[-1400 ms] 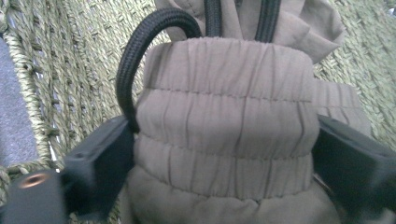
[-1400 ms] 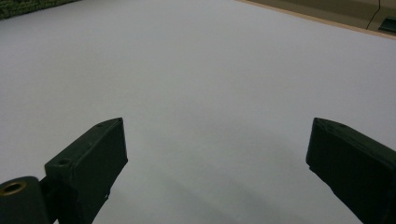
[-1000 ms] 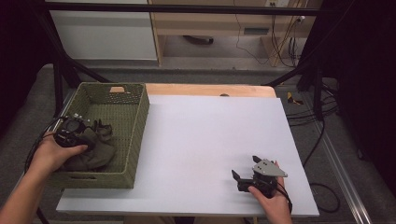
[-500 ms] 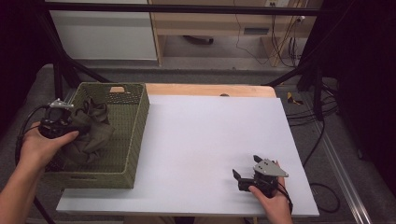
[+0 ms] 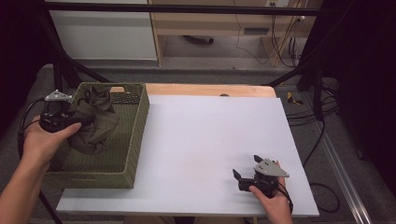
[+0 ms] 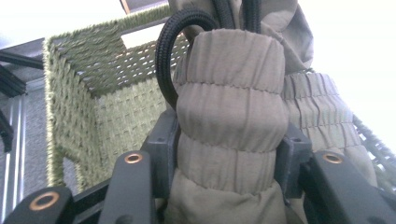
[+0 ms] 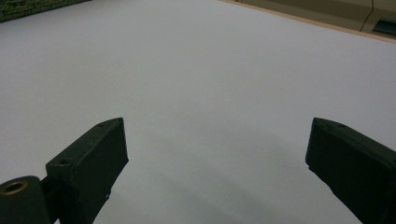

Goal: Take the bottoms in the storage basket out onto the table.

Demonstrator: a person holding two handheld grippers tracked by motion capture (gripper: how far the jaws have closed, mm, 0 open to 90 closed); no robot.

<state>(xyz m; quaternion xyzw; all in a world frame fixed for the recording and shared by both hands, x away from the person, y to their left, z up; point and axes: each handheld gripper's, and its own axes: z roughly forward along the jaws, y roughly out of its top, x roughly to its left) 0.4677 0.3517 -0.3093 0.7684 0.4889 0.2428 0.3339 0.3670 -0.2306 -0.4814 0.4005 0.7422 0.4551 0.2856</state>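
Right gripper has both black jaws spread wide over the bare white table, with a bit of green basket way off in the top-left corner.

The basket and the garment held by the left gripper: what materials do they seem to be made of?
The basket looks like woven fibre or plastic cord, matt olive green; its walls show a regular open weave with small gaps. The garment looks like thin woven cloth, perhaps cotton or nylon, matt khaki; it shows stitched gathers, probably an elastic band, and a black braided cord. The left gripper has its jaws shut on this gathered part.
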